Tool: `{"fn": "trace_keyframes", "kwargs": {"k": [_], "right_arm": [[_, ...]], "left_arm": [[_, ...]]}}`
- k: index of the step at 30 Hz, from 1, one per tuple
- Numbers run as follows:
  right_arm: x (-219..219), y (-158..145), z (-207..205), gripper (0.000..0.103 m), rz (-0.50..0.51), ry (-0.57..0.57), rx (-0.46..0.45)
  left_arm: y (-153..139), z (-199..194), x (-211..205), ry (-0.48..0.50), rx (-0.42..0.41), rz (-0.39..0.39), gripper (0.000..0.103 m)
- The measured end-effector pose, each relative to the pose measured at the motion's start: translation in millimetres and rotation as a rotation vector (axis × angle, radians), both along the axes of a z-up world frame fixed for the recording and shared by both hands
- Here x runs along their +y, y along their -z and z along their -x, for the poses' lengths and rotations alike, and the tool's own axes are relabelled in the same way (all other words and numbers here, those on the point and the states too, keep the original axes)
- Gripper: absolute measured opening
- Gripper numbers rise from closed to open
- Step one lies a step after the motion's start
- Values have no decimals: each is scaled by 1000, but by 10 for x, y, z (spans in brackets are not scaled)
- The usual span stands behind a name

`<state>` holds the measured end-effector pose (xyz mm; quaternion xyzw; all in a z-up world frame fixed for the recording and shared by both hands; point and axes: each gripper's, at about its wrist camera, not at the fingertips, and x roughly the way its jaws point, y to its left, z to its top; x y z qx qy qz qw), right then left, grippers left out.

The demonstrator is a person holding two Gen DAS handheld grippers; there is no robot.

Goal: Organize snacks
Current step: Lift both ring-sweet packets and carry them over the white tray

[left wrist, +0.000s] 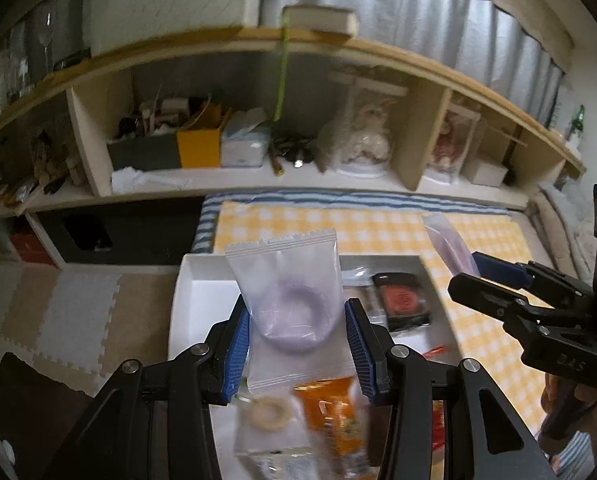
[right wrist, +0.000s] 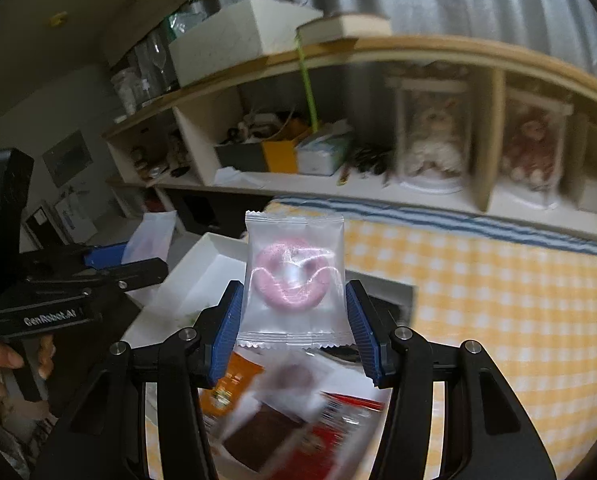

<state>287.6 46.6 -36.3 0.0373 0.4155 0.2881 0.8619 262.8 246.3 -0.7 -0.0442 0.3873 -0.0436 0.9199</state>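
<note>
My left gripper [left wrist: 296,330] is shut on a clear packet with a pale purple ring snack [left wrist: 292,312] and holds it above a white box [left wrist: 202,280]. My right gripper [right wrist: 294,320] is shut on a clear packet with a pink ring snack [right wrist: 292,276], held upright above the table. The right gripper also shows at the right of the left wrist view [left wrist: 494,276], with its packet [left wrist: 450,244]. The left gripper shows at the left of the right wrist view [right wrist: 110,264], with its packet [right wrist: 150,236].
The white box holds a dark packet with a red label [left wrist: 402,300]. An orange packet [left wrist: 334,412], a clear packet with a beige ring [left wrist: 268,414] and a red-and-brown packet [right wrist: 298,436] lie below the grippers. The table has a yellow checked cloth [right wrist: 498,312]. A cluttered shelf [left wrist: 258,168] stands behind.
</note>
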Motion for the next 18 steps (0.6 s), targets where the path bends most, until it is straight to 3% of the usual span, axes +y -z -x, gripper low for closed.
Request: {"fn": "trace_keyframes", "kwargs": {"k": [10, 18], "right_arm": [[598, 644, -466, 53, -88, -18, 211], [925, 1008, -712, 53, -122, -9, 286]], "left_arm": [[535, -645, 335, 3, 93, -13, 45], [816, -994, 492, -36, 105, -47, 49]]}}
